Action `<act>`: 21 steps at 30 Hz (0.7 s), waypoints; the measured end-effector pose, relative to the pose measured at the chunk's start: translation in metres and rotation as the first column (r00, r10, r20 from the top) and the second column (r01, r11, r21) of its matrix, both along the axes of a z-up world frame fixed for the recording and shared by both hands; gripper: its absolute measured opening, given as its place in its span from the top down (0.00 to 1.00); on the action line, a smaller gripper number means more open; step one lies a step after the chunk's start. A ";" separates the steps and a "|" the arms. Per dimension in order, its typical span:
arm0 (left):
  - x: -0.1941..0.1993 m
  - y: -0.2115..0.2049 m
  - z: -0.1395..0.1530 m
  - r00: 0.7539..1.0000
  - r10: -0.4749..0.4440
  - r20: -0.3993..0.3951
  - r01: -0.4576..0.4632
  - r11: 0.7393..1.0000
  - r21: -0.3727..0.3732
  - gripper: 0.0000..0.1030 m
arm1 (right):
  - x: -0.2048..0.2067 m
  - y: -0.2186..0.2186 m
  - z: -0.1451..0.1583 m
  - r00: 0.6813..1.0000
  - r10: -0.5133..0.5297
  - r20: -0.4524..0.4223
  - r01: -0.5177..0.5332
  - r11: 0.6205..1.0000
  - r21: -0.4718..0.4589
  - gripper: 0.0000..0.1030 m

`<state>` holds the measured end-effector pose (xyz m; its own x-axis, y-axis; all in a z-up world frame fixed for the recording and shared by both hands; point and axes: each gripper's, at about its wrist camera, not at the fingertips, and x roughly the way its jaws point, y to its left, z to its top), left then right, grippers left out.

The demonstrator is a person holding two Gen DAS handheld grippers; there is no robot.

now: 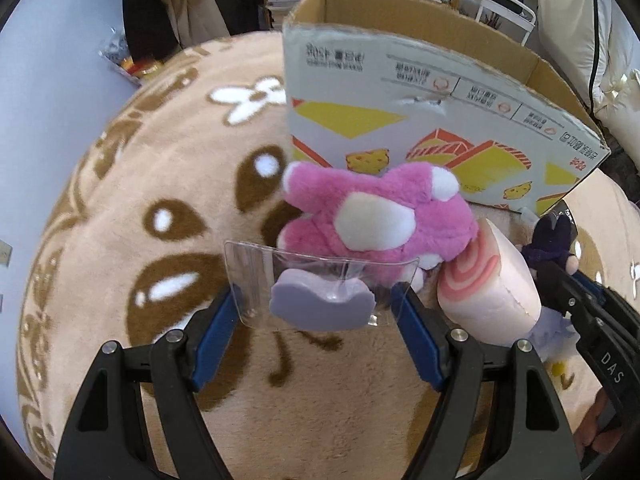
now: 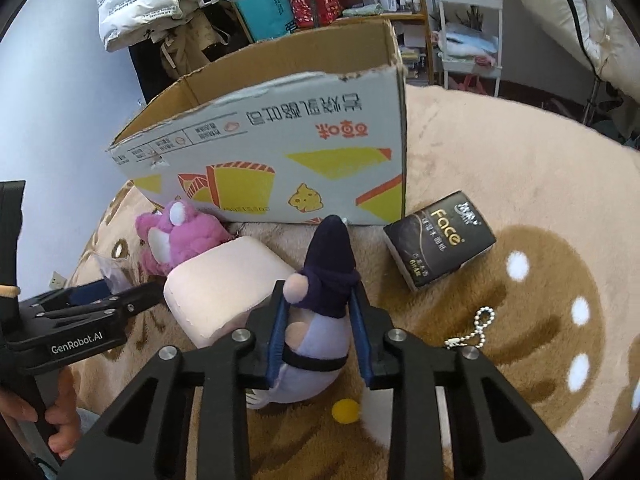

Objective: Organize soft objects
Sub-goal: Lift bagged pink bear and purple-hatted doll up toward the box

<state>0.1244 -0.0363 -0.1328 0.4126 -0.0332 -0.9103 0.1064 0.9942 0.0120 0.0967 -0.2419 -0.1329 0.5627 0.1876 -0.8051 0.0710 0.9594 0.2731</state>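
My right gripper (image 2: 320,328) pinches the hooded gnome plush (image 2: 320,300) at lower centre, pads on its soft, light middle; it should squash, so I'd grip the body; my left gripper (image 1: 320,304) clamps a clear packet (image 1: 320,280) holding a lilac squishy (image 1: 320,304); the pink plush (image 1: 376,212) lies beyond, cardboard box (image 1: 440,120) above.

The pink toy (image 1: 376,216) is fluffy plush on a short-piled, matt rug (image 1: 120,264). The cardboard box (image 1: 420,120) has a ragged rim. The clear plastic packet (image 1: 320,284) looks glossy; the bead chain (image 2: 476,328) metallic.
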 end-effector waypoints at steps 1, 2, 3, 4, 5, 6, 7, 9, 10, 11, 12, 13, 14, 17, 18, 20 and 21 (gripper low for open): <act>-0.001 0.000 0.003 1.000 -0.001 0.012 0.001 1.000 0.003 0.26 | -0.002 0.002 0.004 1.000 0.004 0.007 -0.004 1.000 -0.015 0.72; -0.003 0.000 0.007 1.000 -0.002 0.029 0.002 1.000 0.009 0.26 | -0.005 0.007 0.008 1.000 0.009 0.019 -0.008 0.999 -0.041 0.72; -0.006 0.000 0.011 0.999 -0.004 0.045 0.003 1.000 0.013 0.26 | -0.007 0.010 0.012 0.999 0.013 0.030 -0.011 0.998 -0.063 0.73; -0.008 0.000 0.015 0.998 -0.005 0.067 0.004 1.000 0.016 0.26 | -0.009 0.013 0.017 0.999 0.017 0.043 -0.013 0.996 -0.091 0.73; -0.011 0.000 0.021 0.996 -0.006 0.091 0.004 1.000 0.020 0.26 | -0.012 0.018 0.022 0.998 0.019 0.062 -0.011 0.992 -0.126 0.74; -0.014 0.000 0.026 0.993 -0.007 0.117 0.004 1.000 0.027 0.26 | -0.014 0.020 0.028 0.996 0.025 0.082 -0.013 0.989 -0.145 0.76; -0.015 0.001 0.030 0.990 -0.005 0.139 0.000 0.999 0.040 0.26 | -0.015 0.022 0.031 0.995 0.033 0.098 -0.017 0.988 -0.153 0.77; -0.019 0.002 0.039 0.983 0.002 0.185 -0.015 0.998 0.066 0.26 | -0.017 0.024 0.038 0.993 0.044 0.110 -0.026 0.987 -0.160 0.77; -0.019 0.005 0.042 0.980 0.007 0.197 -0.021 0.997 0.068 0.26 | -0.019 0.025 0.041 0.992 0.043 0.119 -0.022 0.985 -0.174 0.77; -0.019 0.008 0.044 0.978 0.013 0.207 -0.028 0.997 0.069 0.26 | -0.020 0.026 0.044 0.991 0.043 0.129 -0.018 0.982 -0.191 0.77; -0.020 0.010 0.047 0.976 0.020 0.219 -0.036 0.997 0.070 0.26 | -0.023 0.028 0.048 0.989 0.045 0.140 -0.015 0.977 -0.210 0.77; -0.022 0.014 0.051 0.971 0.026 0.236 -0.043 0.997 0.068 0.26 | -0.025 0.029 0.052 0.987 0.043 0.154 -0.007 0.974 -0.226 0.77; -0.023 0.015 0.055 0.967 0.030 0.253 -0.049 0.997 0.067 0.26 | -0.027 0.029 0.055 0.985 0.039 0.168 0.001 0.973 -0.232 0.77; -0.025 0.020 0.066 0.950 0.033 0.312 -0.056 0.996 0.065 0.26 | -0.033 0.029 0.072 0.972 0.039 0.230 0.026 0.962 -0.270 0.77; -0.028 0.020 0.072 0.939 0.029 0.343 -0.056 0.996 0.068 0.26 | -0.035 0.031 0.077 0.968 0.043 0.248 0.030 0.958 -0.285 0.77; -0.030 0.021 0.079 0.923 0.026 0.384 -0.059 0.996 0.074 0.26 | -0.039 0.032 0.089 0.956 0.056 0.289 0.040 0.949 -0.314 0.77; -0.032 0.021 0.083 0.913 0.026 0.407 -0.061 0.995 0.073 0.26 | -0.039 0.033 0.094 0.951 0.059 0.305 0.044 0.946 -0.321 0.77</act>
<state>0.0928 -0.0156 -0.0501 0.7456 0.0617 -0.6636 0.0313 0.9914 0.1273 0.0574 -0.2086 -0.0391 0.7904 -0.0460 -0.6108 0.0259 0.9988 -0.0416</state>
